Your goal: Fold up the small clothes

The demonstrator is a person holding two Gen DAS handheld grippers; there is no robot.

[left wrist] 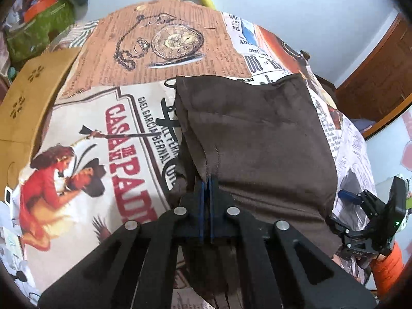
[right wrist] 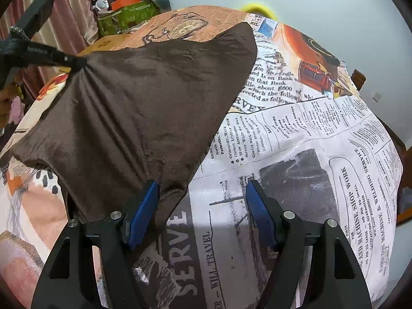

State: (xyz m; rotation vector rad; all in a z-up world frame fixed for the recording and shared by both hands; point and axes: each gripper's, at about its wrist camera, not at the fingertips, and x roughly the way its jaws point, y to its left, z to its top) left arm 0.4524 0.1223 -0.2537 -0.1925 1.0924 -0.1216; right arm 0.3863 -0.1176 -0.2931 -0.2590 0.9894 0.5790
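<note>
A brown cloth lies on a table covered by a printed sheet with newspaper text and poster pictures. In the left wrist view the cloth fills the middle and the right part, from about 12 o'clock down to 6 o'clock.

The left gripper is closed completely. Its two blue pads meet, and a folded edge of the cloth is pinched between them. From the pinch a ridge of fabric goes up toward 12 o'clock. In the right wrist view the same gripper is at 10 o'clock, and the cloth is bunched and pulled into a point at its tips, so this corner is lifted from the sheet.

The right gripper stands wide open. Its left pad touches the near corner of the cloth; that corner lies partly between the jaws, but the right pad is well apart from it, over bare sheet. Nothing is gripped here. In the left wrist view this gripper is at 4 o'clock, just beside the right edge of the cloth.

Behind the table, at 10 o'clock in the left view, there is a tan box, and farther back a green bag with orange things on top. A wooden door is at 2 o'clock.
</note>
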